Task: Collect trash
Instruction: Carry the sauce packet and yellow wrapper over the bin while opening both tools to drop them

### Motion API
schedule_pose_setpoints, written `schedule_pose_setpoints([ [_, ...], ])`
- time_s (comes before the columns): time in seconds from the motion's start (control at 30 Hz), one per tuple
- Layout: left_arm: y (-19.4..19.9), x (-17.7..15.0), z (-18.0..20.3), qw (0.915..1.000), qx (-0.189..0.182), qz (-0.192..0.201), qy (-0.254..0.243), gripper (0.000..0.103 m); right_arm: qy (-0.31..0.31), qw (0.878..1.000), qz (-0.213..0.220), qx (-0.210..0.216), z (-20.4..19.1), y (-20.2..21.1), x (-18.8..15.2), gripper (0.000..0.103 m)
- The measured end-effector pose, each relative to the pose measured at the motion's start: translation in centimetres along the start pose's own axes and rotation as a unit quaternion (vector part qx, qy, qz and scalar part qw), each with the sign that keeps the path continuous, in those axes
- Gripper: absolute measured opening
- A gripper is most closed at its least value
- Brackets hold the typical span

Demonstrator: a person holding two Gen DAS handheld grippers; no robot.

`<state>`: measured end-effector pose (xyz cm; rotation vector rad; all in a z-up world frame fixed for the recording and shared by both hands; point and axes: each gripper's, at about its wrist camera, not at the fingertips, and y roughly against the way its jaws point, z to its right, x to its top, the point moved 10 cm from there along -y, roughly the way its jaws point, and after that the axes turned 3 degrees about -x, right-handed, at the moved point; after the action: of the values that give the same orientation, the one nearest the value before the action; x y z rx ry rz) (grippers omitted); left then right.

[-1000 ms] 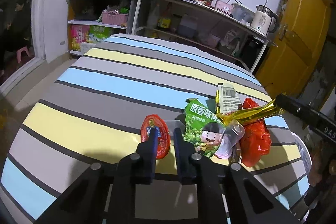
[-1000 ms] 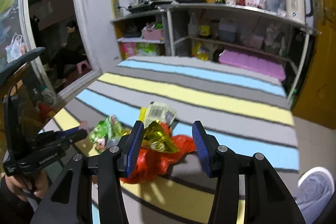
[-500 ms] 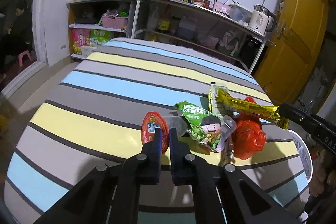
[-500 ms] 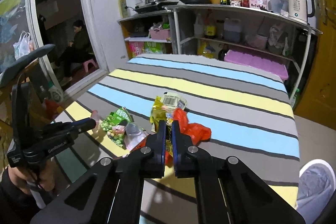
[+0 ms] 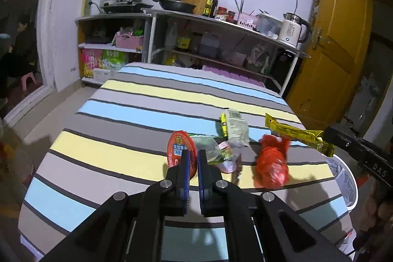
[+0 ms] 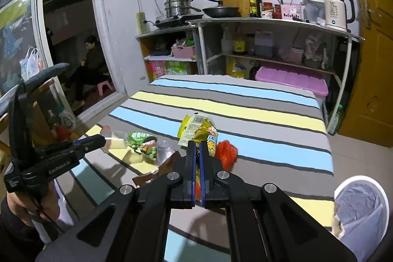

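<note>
Currently you are holding both tools above the striped tablecloth [image 5: 118,154], and each is gripping one piece of trash. Your left gripper [image 5: 192,156] is pinching the red foil cup lid [image 5: 177,148]: its blue pads have just been closing and are now clamped on the lid's lower edge, with the disc standing upright against the left pad. Your right gripper [image 6: 197,147] has likewise just been closing, and its pads are pressing on the gold snack wrapper [image 6: 207,133]; in the left wrist view that wrapper [image 5: 297,135] is hanging out sideways from the fingertip, clear of the cloth.

Taking the red plastic bag [image 5: 271,167] as the landmark: it is lying crumpled on the tablecloth below the gold wrapper. Just left of it, a clear plastic cup [image 6: 163,151] and a green pea packet [image 6: 145,144] are lying together. Behind it, a white barcode packet with yellow edging [image 5: 234,125] is resting flat. Right of it, off the table's edge, a white bin with a clear liner [image 6: 363,208] is standing on the floor.
</note>
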<state>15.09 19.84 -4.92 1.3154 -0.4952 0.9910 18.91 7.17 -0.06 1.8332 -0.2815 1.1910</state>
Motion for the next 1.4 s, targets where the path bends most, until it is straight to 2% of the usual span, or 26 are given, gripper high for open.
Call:
schedule_pose_setpoints([
  [0.4,2.8,1.5,4.1,0.9991,-0.018,0.025,-0.03,0.005,-0.019,0.999,0.023,-0.013,1.9,3.4,-0.1,0.002],
  [0.73,2.3,1.1,10.1,0.9959,-0.06,0.014,-0.066,0.005,-0.046,0.997,0.039,-0.041,5.3,6.4,-1.0,0.002],
  [1.07,0.3,-0.3,18.0,0.9872,-0.117,-0.009,-0.108,0.005,-0.081,0.991,0.045,-0.092,10.7,9.5,-3.0,0.002],
  [1.4,-2.0,-2.1,25.5,0.9738,-0.169,-0.035,-0.148,0.004,-0.124,0.981,0.04,-0.146,16.5,12.2,-5.8,0.002],
])
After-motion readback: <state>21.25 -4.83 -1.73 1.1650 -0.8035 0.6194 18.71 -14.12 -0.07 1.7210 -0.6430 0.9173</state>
